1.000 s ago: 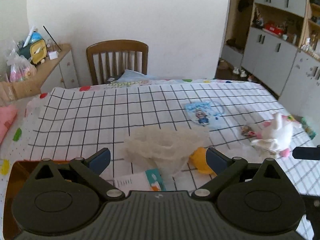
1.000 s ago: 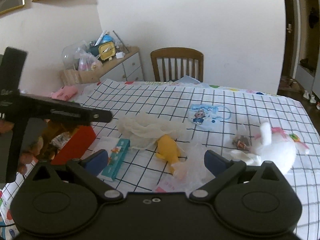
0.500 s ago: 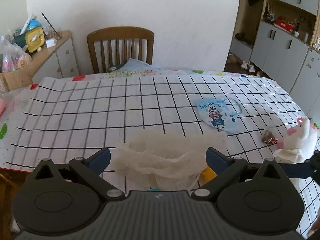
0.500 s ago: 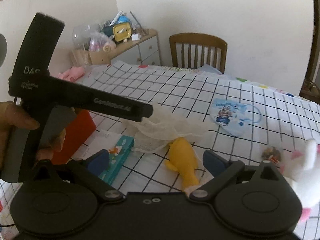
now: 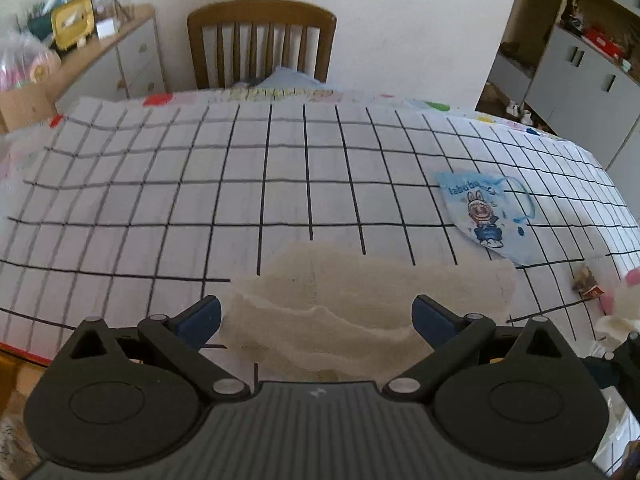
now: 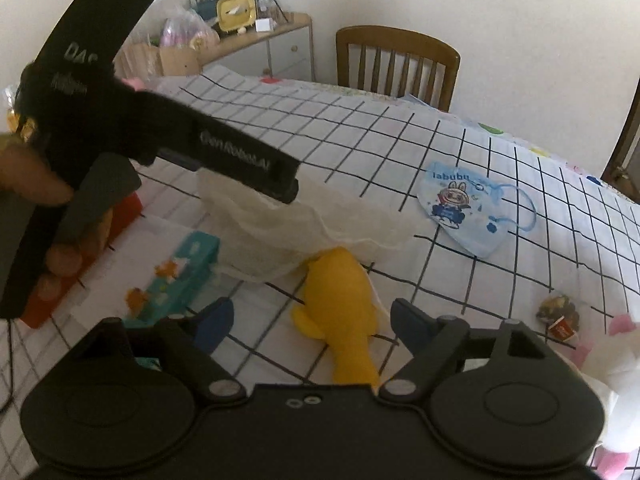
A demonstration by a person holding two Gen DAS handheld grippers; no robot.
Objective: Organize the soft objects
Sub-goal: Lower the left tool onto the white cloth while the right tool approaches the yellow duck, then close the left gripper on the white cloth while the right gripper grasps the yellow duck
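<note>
1. Gridded white cloth covers the surface, with a wooden chair at its far edge and a cluttered side cabinet against the wall.

2. Our left gripper has its fingers spread wide, with nothing pressed between them; the cream gauzy cloth lies just ahead and between them, apparently untouched.

3. Our right gripper has just been narrowing, yet its fingers stand well apart. The yellow plush toy lies between them, and we see no pad pressing on it.

4. Moving outward, the yellow toy's upper end tucks under the gauzy cloth, and a teal printed box lies just beside that cloth. A red box sits at the surface's near-left edge.

5. Further off lie a blue face mask, a small dark wrapper and a white-and-pink plush at the right edge.

6. We judge the task barely begun: every soft thing we can see is loose on the surface, none gathered or stowed. Cloth, yellow toy, mask and plush all remain to be sorted.

7. Readable writing: "labubu" on the mask, beside a cartoon rabbit-eared figure. The left gripper's body, seen from the right wrist, carries "DAS" and what looks like "GenRobot.AI". The box's print is too blurred to read.
</note>
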